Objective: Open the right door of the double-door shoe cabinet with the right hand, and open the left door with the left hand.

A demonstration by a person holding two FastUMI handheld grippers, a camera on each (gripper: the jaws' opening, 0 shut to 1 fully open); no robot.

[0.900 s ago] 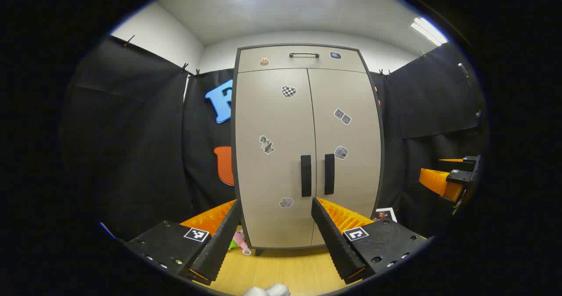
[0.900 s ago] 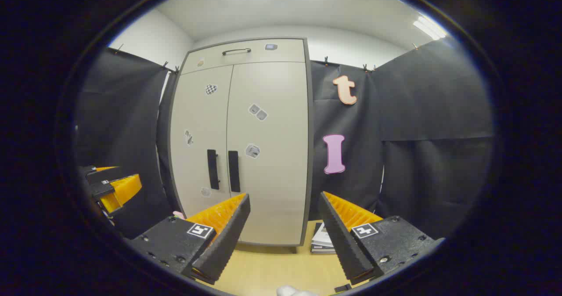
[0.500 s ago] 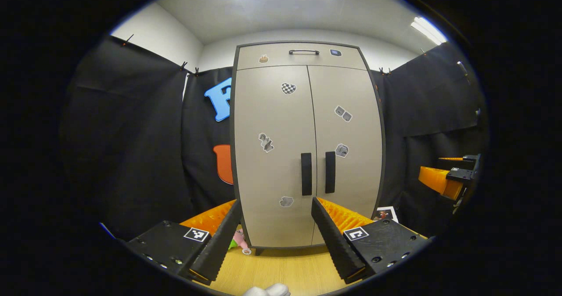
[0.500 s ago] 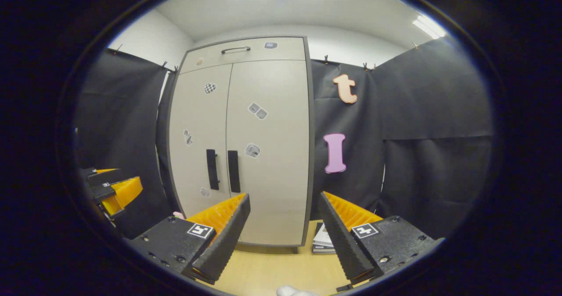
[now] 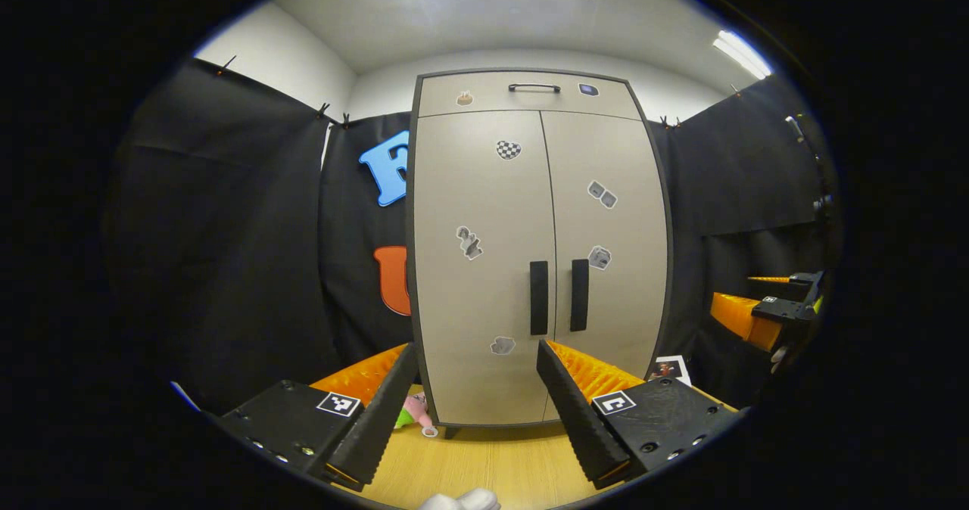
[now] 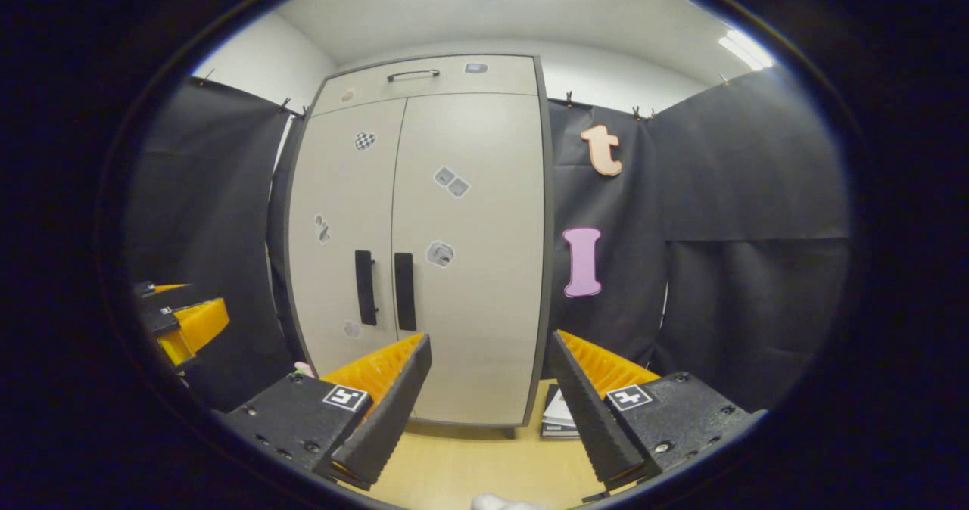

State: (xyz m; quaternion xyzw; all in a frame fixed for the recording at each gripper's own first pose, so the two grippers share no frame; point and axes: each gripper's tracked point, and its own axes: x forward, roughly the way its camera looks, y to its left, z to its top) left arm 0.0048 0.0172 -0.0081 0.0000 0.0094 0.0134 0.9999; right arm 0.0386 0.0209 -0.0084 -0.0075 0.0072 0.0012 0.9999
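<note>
Straight ahead of both grippers stands the shoe cabinet (image 5: pixel 539 253), upright on the wooden floor (image 5: pixel 484 461) against the black cloth wall, both doors shut and flush. Its right door (image 6: pixel 469 253) and left door (image 5: pixel 481 268) meet at a centre seam, and the two dark vertical handles sit just either side of it — the right handle (image 6: pixel 404 291) and the left handle (image 5: pixel 538 298), close together. The right gripper (image 6: pixel 490 396) has its jaws spread wide and holds nothing, well short of the cabinet and aimed to the right of the handles; the left gripper (image 5: pixel 477 400) is likewise wide and empty, pointed near the seam. The step in hand looks like the approach, with the right door first. To do it well, I judge the right gripper should swing left until the right handle lies between its fingers, close in square to the door and clamp on that bar alone — the neighbouring handle is near enough to catch by mistake. The pull should then follow the door's arc about its outer hinge, not straight back
</note>
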